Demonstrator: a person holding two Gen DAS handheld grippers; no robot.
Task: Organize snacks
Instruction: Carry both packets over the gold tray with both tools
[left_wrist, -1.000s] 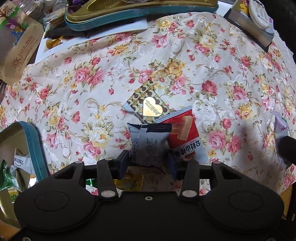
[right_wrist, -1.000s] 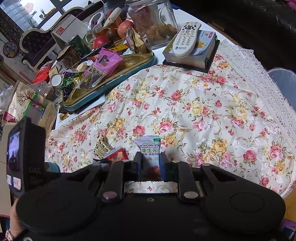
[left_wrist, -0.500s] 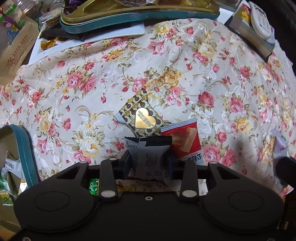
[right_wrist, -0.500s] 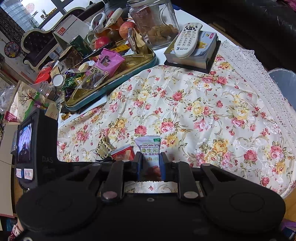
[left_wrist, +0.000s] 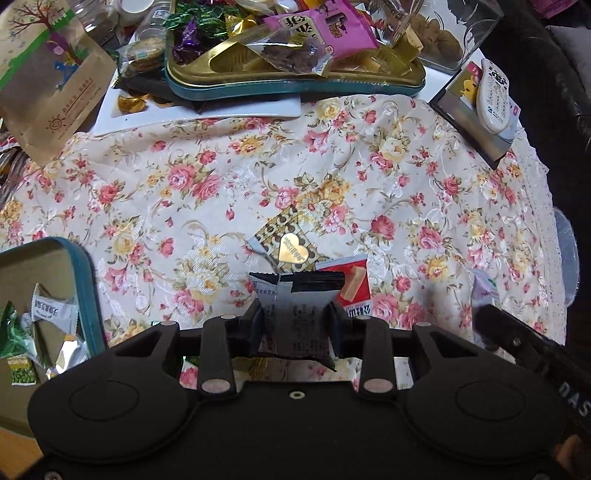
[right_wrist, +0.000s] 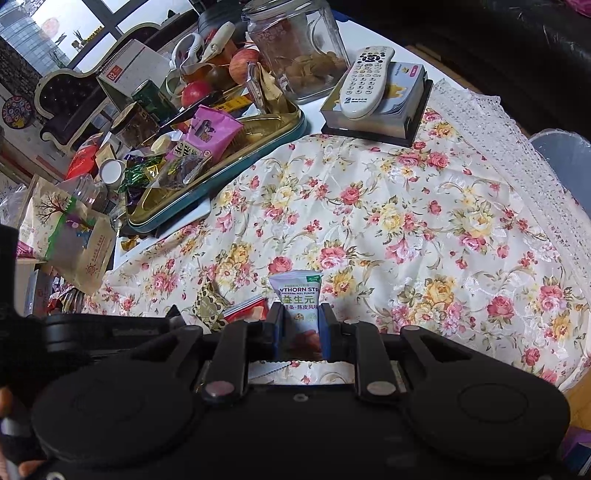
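left gripper (left_wrist: 295, 325): jaws closing on a black-and-silver snack packet (left_wrist: 293, 314); both pads press its sides, packet stands upright between them, its lower edge clear of the cloth
right gripper (right_wrist: 302, 332): clamped tight on a white hawthorn strip packet (right_wrist: 297, 295), blue pads on both sides; packet's top sticks out past the fingertips, serrated bottom edge shows under the jaws
floral tablecloth (left_wrist: 388, 192): covers the near part of the table, lace trim on the right edge
loose snacks on cloth: heart-label chocolate packet (left_wrist: 286, 243) and red-and-white packet (left_wrist: 352, 288) lie flat just beyond the left gripper, red one overlapping the chocolate one's corner; both also seen left of the right gripper
near tin (left_wrist: 86, 291): teal rim, at left of left wrist view; holds a white wrapped snack (left_wrist: 51, 308) and green-wrapped ones
far tray (left_wrist: 295, 79): gold inside, teal rim, at far edge of cloth; piled with a pink bag (left_wrist: 325, 29), foil candies, a clear bag of dark snacks
kraft paper bag (left_wrist: 48, 74): far left, beside the tray
remote control (right_wrist: 365, 81): lying on a book stack, far right corner
glass jar (right_wrist: 299, 51): behind the tray, some pale snacks at the bottom
person: fingers visible at lower left edge of right wrist view
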